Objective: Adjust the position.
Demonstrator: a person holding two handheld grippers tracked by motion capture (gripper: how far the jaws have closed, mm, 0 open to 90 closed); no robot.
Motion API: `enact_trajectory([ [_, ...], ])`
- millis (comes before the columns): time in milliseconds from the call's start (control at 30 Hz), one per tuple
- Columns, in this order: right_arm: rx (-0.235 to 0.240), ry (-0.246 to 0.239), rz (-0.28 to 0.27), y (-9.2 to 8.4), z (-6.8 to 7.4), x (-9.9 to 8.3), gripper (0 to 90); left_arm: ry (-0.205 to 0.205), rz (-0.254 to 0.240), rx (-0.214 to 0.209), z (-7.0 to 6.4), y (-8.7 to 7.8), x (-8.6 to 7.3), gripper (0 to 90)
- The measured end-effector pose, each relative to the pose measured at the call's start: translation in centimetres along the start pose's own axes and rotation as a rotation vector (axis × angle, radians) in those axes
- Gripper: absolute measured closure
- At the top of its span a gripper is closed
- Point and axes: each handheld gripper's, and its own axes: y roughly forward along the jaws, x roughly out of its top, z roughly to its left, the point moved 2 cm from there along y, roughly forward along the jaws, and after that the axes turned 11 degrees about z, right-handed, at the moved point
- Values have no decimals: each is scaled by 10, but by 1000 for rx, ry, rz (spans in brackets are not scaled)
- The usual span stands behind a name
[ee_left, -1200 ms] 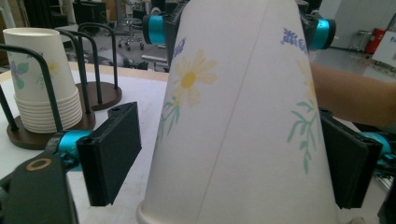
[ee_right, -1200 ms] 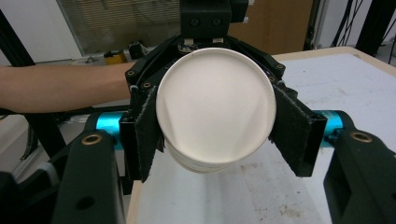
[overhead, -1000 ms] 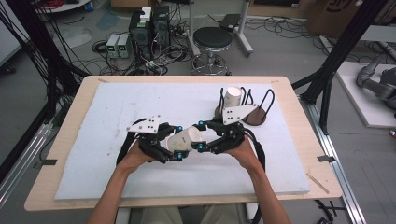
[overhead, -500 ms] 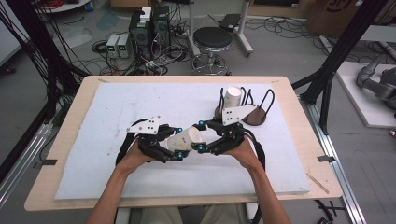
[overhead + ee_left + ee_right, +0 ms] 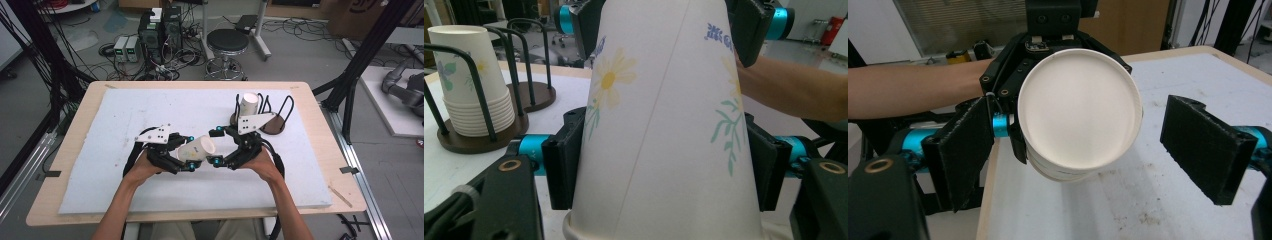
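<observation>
So the left gripper (image 5: 187,154) has its 2 black jaws clamped on the sides of a paper cup (image 5: 196,148), which is lying on its side in the air just above the white foam mat (image 5: 125,115), closed bottom pointing toward the right gripper (image 5: 217,147). In the left gripper view the cup (image 5: 664,125) takes up the middle, with a yellow daisy and green leaf print and a seam running up it, and you can see a jaw pressed against each side of it. The right gripper sits just beside the cup's bottom end with its jaws spread wide apart, not touching anything; in the right gripper view the round white base of the cup (image 5: 1079,114) faces the camera between those 2 jaws, with clear gaps on both sides. That view also shows stacked rims behind the base, so it looks like more than 1 cup nested together, can't tell how many. Behind the right hand (image 5: 262,165) there's a dark brown wire rack (image 5: 272,122) on the mat holding a stack of the same cups (image 5: 247,105), upside down. The mat covers most of a wooden table (image 5: 65,150), and a black stool (image 5: 227,42) stands on the floor past the far edge.
</observation>
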Motion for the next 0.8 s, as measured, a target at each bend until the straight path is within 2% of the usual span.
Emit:
enact_trajectory([
  [100, -4, -2, 13, 0, 1, -1, 140, 3, 40, 23, -2, -1, 0, 313],
  [133, -9, -1, 23, 0, 1, -1, 140, 2, 78, 35, -3, -2, 1, 313],
  [233, -26, 3, 80, 3, 1, -4, 140, 2, 145, 50, -5, -7, 4, 313],
  [367, -34, 11, 128, 5, 3, -6, 141, 10, 258, 67, -6, -12, 9, 311],
  [433, -40, -6, 154, 6, 2, -6, 143, 19, 316, 72, -7, -13, 10, 308],
  [467, -39, -4, 164, 6, 3, -7, 145, 29, 358, 75, -7, -14, 11, 308],
  [600, -44, -10, 227, 10, 4, -8, 150, 49, 467, 86, -8, -13, 13, 308],
  [800, -58, -24, 335, 16, 6, -7, 153, 81, 566, 74, -9, -14, 20, 308],
])
